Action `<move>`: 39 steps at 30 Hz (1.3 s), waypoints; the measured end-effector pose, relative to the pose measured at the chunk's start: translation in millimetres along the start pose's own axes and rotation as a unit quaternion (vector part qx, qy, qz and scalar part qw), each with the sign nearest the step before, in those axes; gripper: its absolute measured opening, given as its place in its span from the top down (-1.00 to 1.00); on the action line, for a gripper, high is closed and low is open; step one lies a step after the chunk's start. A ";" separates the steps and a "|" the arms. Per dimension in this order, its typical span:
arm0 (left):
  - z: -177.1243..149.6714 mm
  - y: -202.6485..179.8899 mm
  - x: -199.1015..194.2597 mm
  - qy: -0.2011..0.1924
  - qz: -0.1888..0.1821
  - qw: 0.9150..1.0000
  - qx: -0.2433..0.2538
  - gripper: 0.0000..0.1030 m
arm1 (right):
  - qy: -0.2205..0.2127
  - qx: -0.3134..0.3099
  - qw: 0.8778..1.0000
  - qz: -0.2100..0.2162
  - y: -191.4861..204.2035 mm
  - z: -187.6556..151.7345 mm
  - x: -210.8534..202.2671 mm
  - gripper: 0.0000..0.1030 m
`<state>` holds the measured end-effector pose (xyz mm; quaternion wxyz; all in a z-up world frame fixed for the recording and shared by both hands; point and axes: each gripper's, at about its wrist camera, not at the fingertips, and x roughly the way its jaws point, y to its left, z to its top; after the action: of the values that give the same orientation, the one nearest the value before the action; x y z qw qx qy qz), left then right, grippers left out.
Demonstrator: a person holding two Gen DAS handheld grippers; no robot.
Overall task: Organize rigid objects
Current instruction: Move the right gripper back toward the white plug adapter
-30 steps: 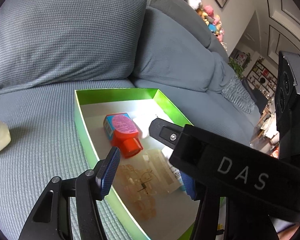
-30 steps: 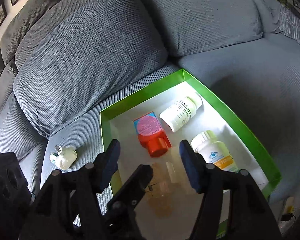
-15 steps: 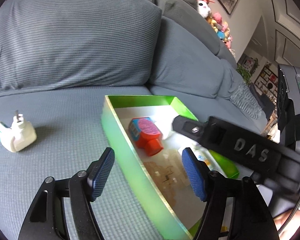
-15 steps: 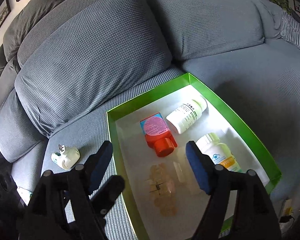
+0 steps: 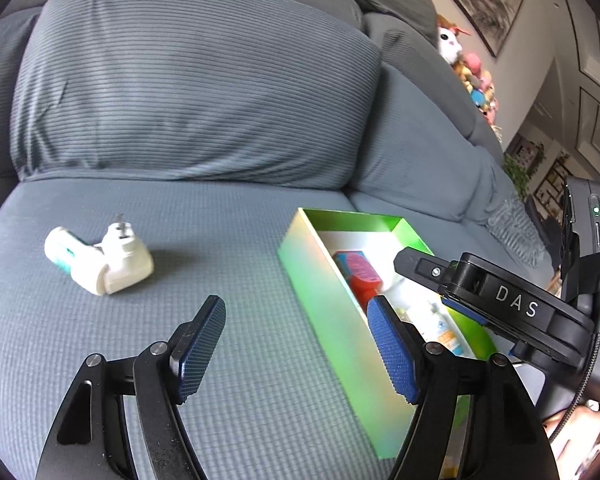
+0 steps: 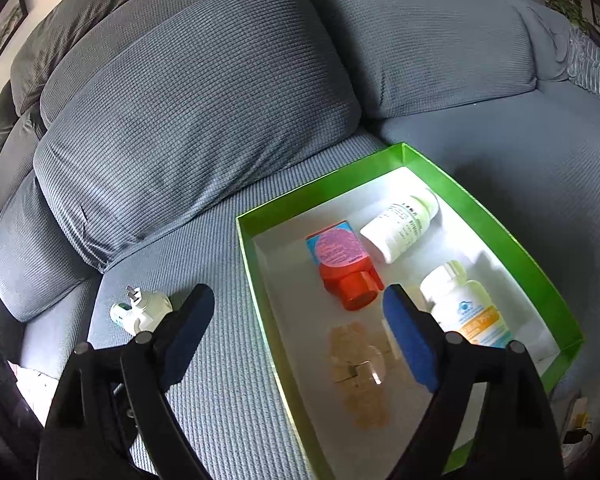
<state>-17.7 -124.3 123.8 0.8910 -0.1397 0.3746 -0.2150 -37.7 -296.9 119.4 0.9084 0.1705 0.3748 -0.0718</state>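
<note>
The white plug-in device point(image 5: 100, 262) lies on its side on the grey sofa seat point(image 5: 260, 360), prongs up, well apart from the green box point(image 5: 332, 320), the one rigid thing I see left outside it. My left gripper point(image 5: 296, 344) hangs over bare cushion between the device and the box wall, jaws wide with nothing between them. My right gripper point(image 6: 296, 336) straddles the box's near wall, its jaws opening and empty, one side over the seat just beside the device, the other over the box floor near the red-capped bottle point(image 6: 342, 268). The risks I judge from here: the soft cushion may give under a downward press and let the rounded device roll or tip off the pads; a grip on the prongs or the stubby end could twist it loose; and the right jaws, if lowered where they stand, would likely catch the thin box wall and shove the box, jostling the two white bottles point(image 6: 400, 224) inside.
</note>
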 end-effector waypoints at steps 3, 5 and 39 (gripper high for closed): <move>-1.2 10.5 -7.9 -0.002 0.010 1.000 0.002 -0.44 | 0.001 -0.012 1.000 0.000 10.4 -1.7 1.1 -0.69; -2.6 18.9 -13.2 -0.005 0.018 1.000 0.002 -0.44 | -0.001 -0.022 1.000 0.001 17.8 -2.8 0.7 -0.70; -8.3 141.3 -60.1 -0.011 0.073 0.991 -0.115 -0.63 | 0.099 -0.121 0.986 0.062 144.1 -39.2 79.3 -0.81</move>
<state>-22.0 27.1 96.7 0.8866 -0.2155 0.3961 -0.1032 30.1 -148.7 74.4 0.8833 0.0890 0.4577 0.0480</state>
